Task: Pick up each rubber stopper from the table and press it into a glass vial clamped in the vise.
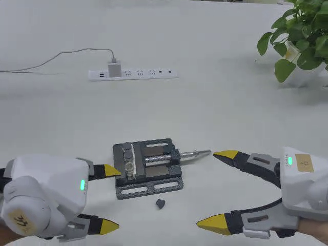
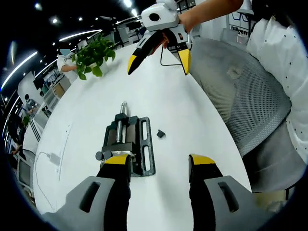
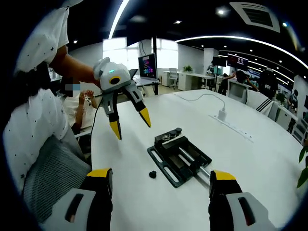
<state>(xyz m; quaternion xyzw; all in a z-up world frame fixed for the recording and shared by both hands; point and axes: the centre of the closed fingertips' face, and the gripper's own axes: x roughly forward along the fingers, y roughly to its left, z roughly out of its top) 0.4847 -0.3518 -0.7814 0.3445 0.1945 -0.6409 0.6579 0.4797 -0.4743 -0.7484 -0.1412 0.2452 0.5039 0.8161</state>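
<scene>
Left gripper [image 1: 110,198] and right gripper [image 1: 215,188] wide open, empty, flanking vise [image 1: 148,166]; one rubber stopper [image 1: 160,203] loose on table [image 1: 215,102] beside it, two vials [image 1: 127,150] look capped, one seemingly left

no legible text anywhere

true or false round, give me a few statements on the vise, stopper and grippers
1. A small dark rubber stopper lies on the white table, apart from the dark metal vise. True.
2. The left gripper is shut on the stopper. False: it is open and empty.
3. The right gripper is open. True.
4. The white power strip has nothing plugged in. False: a white charger sits in it.
</scene>
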